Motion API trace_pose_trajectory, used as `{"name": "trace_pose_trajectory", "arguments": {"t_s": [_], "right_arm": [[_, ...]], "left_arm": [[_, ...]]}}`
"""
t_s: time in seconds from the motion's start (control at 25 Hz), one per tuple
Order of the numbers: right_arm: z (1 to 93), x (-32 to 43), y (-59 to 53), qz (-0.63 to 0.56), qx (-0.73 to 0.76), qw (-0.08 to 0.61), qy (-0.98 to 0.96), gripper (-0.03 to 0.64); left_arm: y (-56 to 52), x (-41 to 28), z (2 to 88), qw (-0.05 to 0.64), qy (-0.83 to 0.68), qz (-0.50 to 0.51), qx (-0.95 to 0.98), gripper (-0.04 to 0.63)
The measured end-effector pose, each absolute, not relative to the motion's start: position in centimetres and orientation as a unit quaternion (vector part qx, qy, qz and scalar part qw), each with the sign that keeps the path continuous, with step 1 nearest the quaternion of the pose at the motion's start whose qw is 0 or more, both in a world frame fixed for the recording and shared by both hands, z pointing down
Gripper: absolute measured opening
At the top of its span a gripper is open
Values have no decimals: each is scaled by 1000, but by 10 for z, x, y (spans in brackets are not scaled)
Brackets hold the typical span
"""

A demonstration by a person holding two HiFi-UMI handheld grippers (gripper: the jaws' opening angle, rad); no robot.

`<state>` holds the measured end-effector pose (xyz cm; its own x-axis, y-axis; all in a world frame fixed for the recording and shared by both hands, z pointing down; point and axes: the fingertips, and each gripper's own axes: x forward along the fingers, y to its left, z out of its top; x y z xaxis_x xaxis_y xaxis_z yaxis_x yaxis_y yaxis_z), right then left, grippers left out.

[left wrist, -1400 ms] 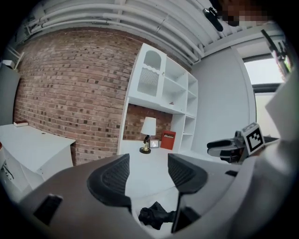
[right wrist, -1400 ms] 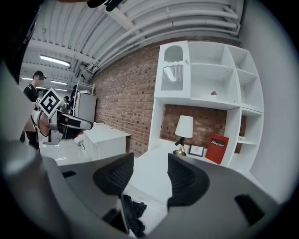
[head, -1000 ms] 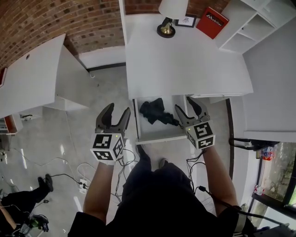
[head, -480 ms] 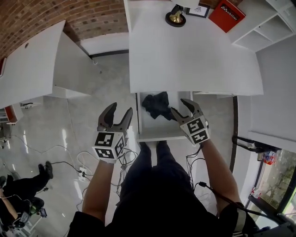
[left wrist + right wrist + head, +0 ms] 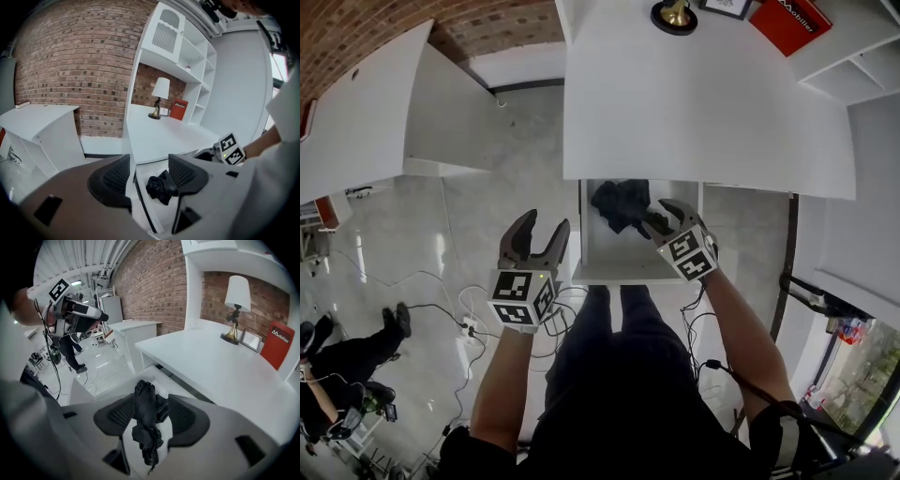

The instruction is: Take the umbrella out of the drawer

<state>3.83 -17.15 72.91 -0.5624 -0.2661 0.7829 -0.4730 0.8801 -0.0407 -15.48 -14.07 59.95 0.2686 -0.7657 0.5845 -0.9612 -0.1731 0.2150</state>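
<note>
A crumpled black folded umbrella (image 5: 619, 204) lies in the open white drawer (image 5: 628, 274) under the desk edge. My right gripper (image 5: 659, 216) hangs over the drawer's right side, tilted down, its tips just beside the umbrella. In the right gripper view the umbrella (image 5: 146, 427) shows between the wide-apart jaws of the right gripper (image 5: 146, 416), and the pads do not press it. My left gripper (image 5: 542, 223) stands open over the floor left of the drawer, holding nothing. In the left gripper view, the umbrella (image 5: 161, 187) shows past the left gripper (image 5: 147, 173).
The white desk (image 5: 694, 103) overhangs the drawer's back and carries a lamp base (image 5: 675, 14) and a red book (image 5: 792, 23). A white cabinet (image 5: 375, 112) stands at the left. Cables (image 5: 469, 328) lie on the floor, and a person (image 5: 337, 403) is at the lower left.
Both grippers have sunk. The right one dropped further and tipped downward, closing in on the umbrella in the drawer. Both pairs of jaws stay spread as before.
</note>
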Motion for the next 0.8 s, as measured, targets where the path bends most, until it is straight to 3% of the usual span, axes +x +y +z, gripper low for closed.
{"name": "trace_pose_trajectory", "arguments": {"t_s": [0.56,0.8], "right_arm": [[842,36,-152,154,121,506,-840,248],[874,30,-154,155,97,528,-829,293]], "left_arm": [[-134,-153,647,320,-570,204,729,249],[-131,-161,663,332,-570,214,721,250]]}}
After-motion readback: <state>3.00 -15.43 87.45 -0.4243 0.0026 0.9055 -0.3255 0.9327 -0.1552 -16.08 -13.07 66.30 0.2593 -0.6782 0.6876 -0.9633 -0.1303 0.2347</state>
